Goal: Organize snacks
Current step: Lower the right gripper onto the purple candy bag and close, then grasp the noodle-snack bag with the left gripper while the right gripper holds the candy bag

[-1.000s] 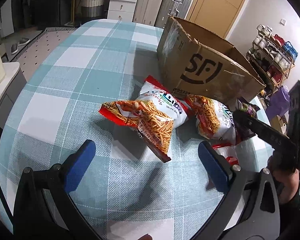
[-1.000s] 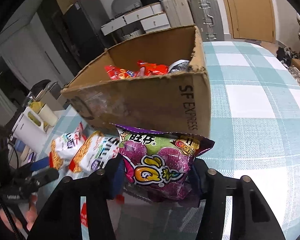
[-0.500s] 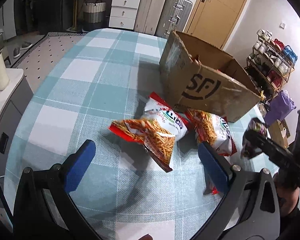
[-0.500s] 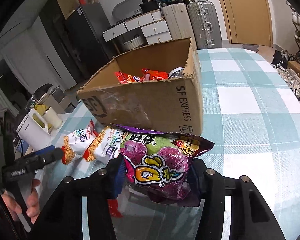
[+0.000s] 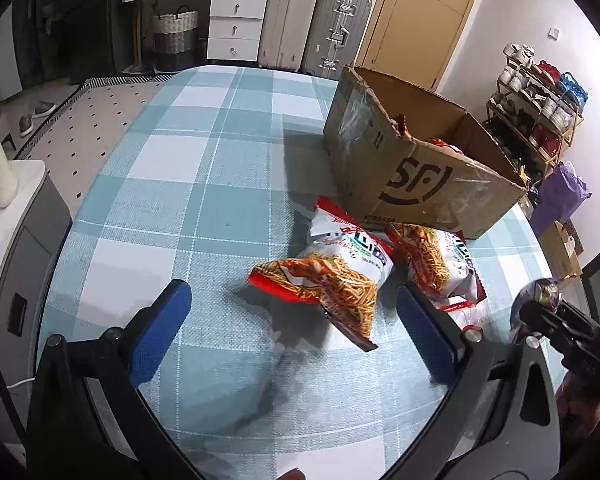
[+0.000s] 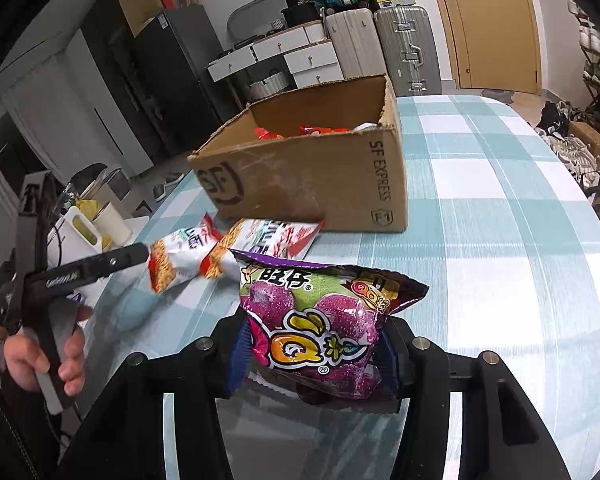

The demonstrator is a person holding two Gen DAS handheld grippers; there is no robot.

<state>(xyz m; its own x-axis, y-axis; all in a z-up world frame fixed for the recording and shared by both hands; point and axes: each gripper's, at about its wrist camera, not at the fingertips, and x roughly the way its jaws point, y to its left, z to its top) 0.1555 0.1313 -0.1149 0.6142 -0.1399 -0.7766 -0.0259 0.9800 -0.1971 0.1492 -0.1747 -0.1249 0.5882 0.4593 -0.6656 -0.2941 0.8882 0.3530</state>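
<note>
A teal-and-white checked tabletop (image 5: 172, 168) is shown in a cluttered room. Nearest, a purple gummy bag (image 6: 320, 320) is gripped in the right tongs (image 6: 312, 354). The left tongs (image 5: 296, 332) are spread wide, empty, above the cloth. Beyond, two noodle-snack bags (image 5: 340, 264) are laid beside a cardboard box (image 6: 312, 180) with snacks inside.
</note>
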